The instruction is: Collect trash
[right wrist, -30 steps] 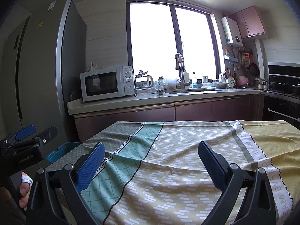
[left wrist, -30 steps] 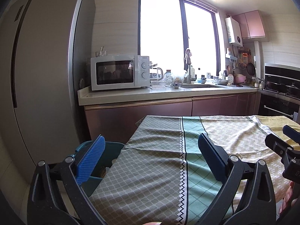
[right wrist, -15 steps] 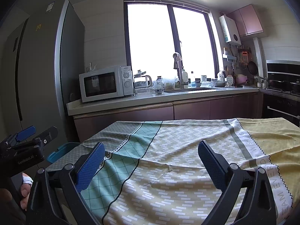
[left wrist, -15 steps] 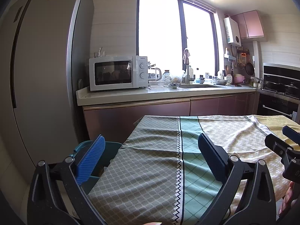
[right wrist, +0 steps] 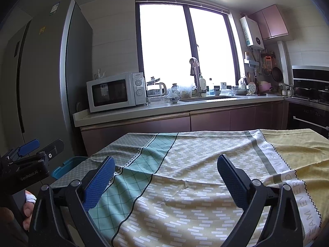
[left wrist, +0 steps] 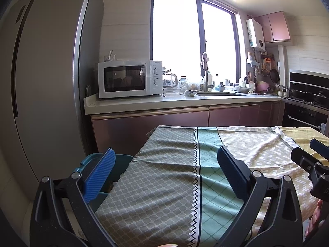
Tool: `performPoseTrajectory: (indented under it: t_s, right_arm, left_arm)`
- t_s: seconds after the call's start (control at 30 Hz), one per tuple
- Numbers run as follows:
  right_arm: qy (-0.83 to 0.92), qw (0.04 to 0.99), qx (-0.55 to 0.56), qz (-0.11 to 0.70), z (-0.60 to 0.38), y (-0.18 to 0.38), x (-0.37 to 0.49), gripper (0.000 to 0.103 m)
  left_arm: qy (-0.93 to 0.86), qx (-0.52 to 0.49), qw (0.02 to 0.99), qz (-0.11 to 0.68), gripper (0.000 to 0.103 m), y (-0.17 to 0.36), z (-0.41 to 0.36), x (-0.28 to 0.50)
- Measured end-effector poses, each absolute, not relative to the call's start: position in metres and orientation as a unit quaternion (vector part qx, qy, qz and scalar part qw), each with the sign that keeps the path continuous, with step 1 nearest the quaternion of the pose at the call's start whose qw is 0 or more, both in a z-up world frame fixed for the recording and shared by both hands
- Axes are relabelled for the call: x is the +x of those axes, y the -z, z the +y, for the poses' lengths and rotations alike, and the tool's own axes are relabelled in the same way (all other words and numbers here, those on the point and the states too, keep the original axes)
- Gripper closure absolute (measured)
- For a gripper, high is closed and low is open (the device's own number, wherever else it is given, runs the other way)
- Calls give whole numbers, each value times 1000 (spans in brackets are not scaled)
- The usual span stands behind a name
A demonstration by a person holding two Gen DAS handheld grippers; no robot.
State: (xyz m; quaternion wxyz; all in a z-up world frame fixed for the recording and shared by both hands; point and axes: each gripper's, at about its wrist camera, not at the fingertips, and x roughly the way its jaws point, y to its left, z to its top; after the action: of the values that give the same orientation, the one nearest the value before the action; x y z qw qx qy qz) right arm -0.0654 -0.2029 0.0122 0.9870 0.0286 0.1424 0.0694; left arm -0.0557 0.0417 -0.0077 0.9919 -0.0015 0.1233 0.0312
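— Kitchen's bright; what's on the table (right wrist: 205, 185)?

— Only a patterned cloth (left wrist: 174, 175) that I can see. No trash shows on it.

— And the grippers?

— Left gripper (left wrist: 164, 170) and right gripper (right wrist: 166, 175) both hover over the near edge of the table, jaws spread wide, holding nothing.

— Where's the bin (left wrist: 121, 164)?

— Teal one, on the floor just beside the table's left end, towards the fridge (left wrist: 41, 82). Its contents are hidden. Past the table sits a microwave (left wrist: 129, 79).
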Motion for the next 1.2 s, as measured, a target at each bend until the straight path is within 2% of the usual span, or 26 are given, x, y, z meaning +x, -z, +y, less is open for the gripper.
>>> performPoseTrajectory:
  t_s: [1.2]
  right_arm:
    - [-70,987,31,141,-205,-12,-66,7]
  left_arm:
    - [-32,-3,992,125,6,9,39,-55]
